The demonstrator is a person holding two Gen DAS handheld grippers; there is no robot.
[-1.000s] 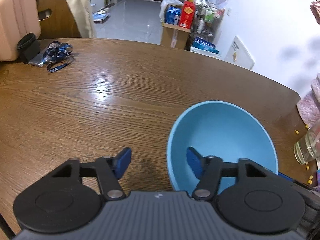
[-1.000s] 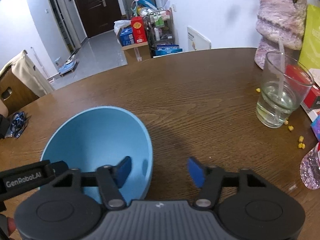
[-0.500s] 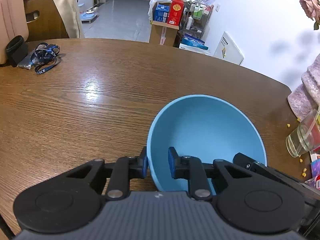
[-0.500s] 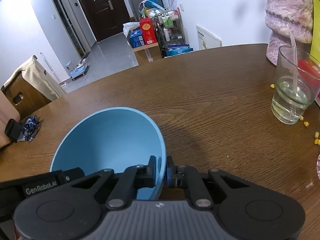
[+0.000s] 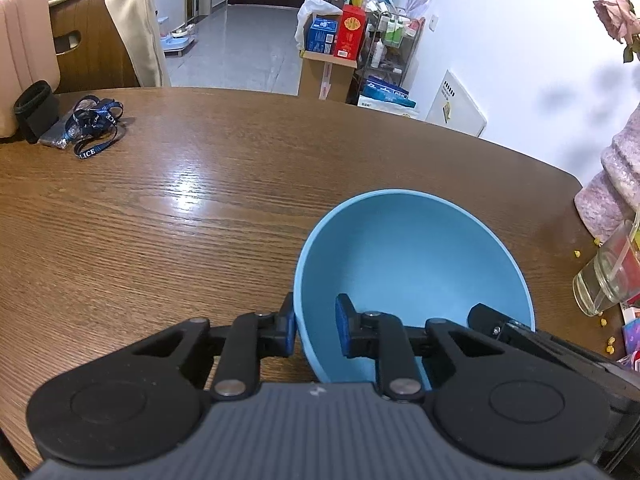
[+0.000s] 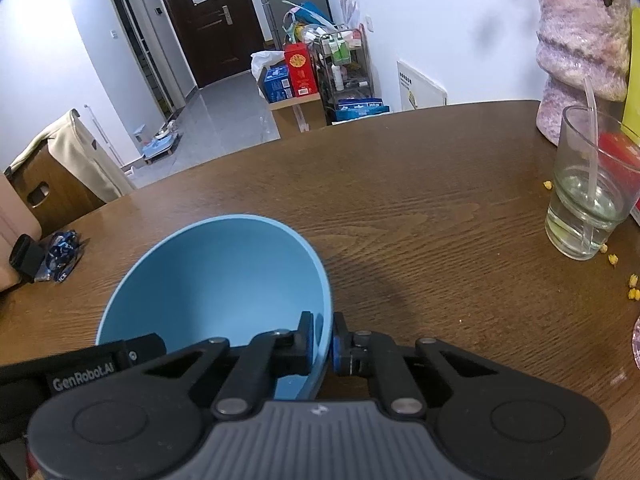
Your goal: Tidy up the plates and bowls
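Note:
A light blue bowl (image 5: 412, 264) sits above the brown wooden table (image 5: 180, 208), held by both grippers. My left gripper (image 5: 316, 330) is shut on the bowl's left rim, one finger outside and one inside. My right gripper (image 6: 323, 342) is shut on the bowl's right rim in the same way; the bowl shows in the right wrist view (image 6: 224, 280). The bowl is empty. Each gripper's body shows at the edge of the other's view.
A glass of water with a straw (image 6: 588, 188) stands at the right, with yellow crumbs (image 6: 632, 292) around it. A pinkish vase (image 6: 580, 40) stands behind it. A blue lanyard (image 5: 94, 126) and a black object (image 5: 34, 110) lie far left.
Both grippers closed from wide open onto opposite rims of the blue bowl. The bowl now appears lifted slightly and the views have shifted a little.

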